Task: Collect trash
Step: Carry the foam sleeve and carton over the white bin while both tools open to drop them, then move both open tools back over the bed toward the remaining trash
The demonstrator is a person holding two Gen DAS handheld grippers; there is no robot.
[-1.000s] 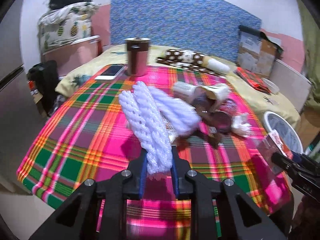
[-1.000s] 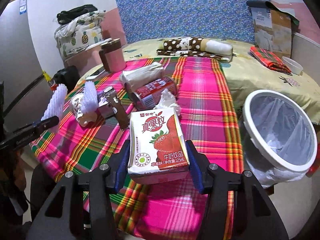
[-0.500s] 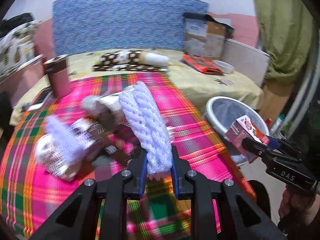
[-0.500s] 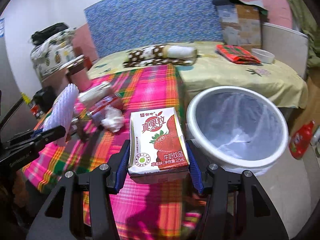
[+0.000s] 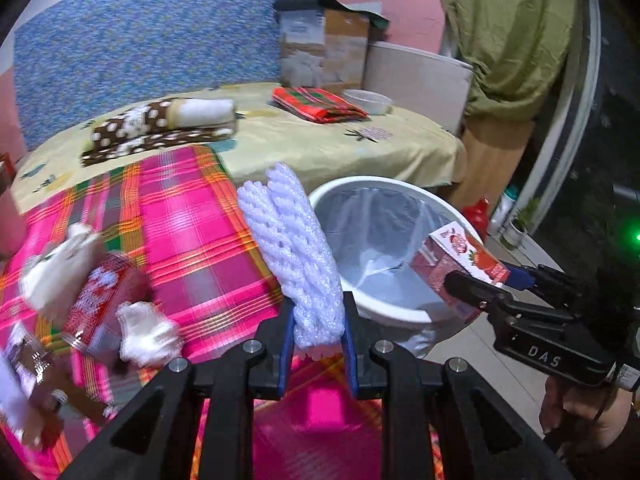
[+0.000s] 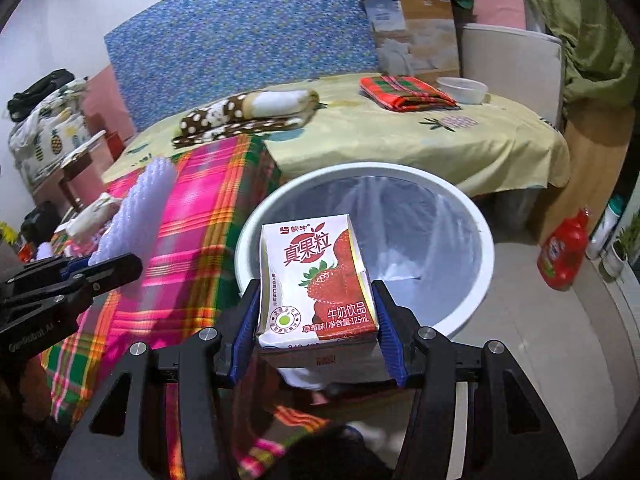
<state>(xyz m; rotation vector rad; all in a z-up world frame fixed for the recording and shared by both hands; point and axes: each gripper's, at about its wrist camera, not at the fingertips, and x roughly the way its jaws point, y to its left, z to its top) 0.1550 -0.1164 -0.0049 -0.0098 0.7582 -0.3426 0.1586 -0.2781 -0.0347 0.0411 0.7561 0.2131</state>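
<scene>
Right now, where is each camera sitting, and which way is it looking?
Left wrist: on the left gripper, looking down along its fingers over the foam net it holds, toward the bin; a hand shows at right.
Right wrist: on the right gripper, looking down past its milk carton into the bin.
Both show the bin, plaid cloth, net, carton, and each other's gripper.
</scene>
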